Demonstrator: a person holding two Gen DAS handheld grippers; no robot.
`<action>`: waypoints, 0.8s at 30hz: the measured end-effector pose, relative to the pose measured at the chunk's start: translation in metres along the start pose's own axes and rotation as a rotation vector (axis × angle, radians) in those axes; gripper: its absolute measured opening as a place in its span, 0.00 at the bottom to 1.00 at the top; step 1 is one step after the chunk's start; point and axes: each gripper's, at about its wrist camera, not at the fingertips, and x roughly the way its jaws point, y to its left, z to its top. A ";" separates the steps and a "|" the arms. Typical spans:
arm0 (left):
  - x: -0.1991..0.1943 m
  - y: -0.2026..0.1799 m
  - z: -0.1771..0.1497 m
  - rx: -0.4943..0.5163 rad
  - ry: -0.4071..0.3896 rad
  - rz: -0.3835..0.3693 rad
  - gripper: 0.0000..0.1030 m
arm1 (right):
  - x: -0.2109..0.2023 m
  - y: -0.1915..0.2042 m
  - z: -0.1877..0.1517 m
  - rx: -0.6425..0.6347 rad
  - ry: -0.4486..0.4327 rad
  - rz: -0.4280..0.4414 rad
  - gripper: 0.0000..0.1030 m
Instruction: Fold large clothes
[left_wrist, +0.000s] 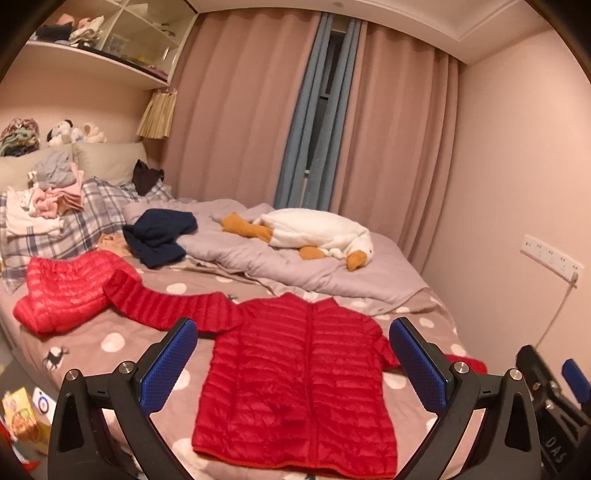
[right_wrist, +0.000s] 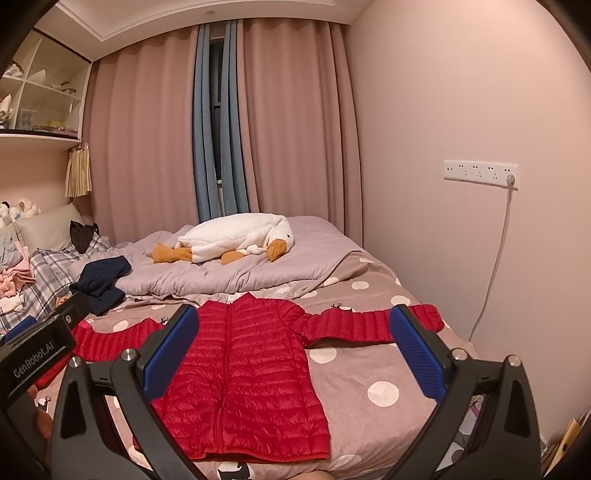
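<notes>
A red quilted puffer jacket lies flat, front up and zipped, on the polka-dot bed, both sleeves spread out sideways; it also shows in the right wrist view. A second, lighter red puffer jacket lies crumpled at the left, touching the left sleeve. My left gripper is open and empty, held above the jacket's body. My right gripper is open and empty, above the jacket's right side, its right finger over the right sleeve.
A white goose plush lies on a rumpled lilac duvet behind the jacket. A navy garment and a pile of clothes on plaid pillows sit at the left. A wall with a socket strip and cable borders the bed's right.
</notes>
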 end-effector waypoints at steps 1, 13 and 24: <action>0.000 -0.001 0.000 0.006 0.000 0.008 1.00 | 0.000 -0.001 0.000 0.006 -0.003 -0.003 1.00; -0.001 -0.005 -0.003 0.020 0.001 0.000 1.00 | 0.003 -0.002 -0.002 0.010 0.010 -0.017 1.00; 0.001 -0.007 -0.003 0.031 0.007 -0.002 1.00 | 0.005 -0.003 -0.004 0.007 0.019 -0.029 1.00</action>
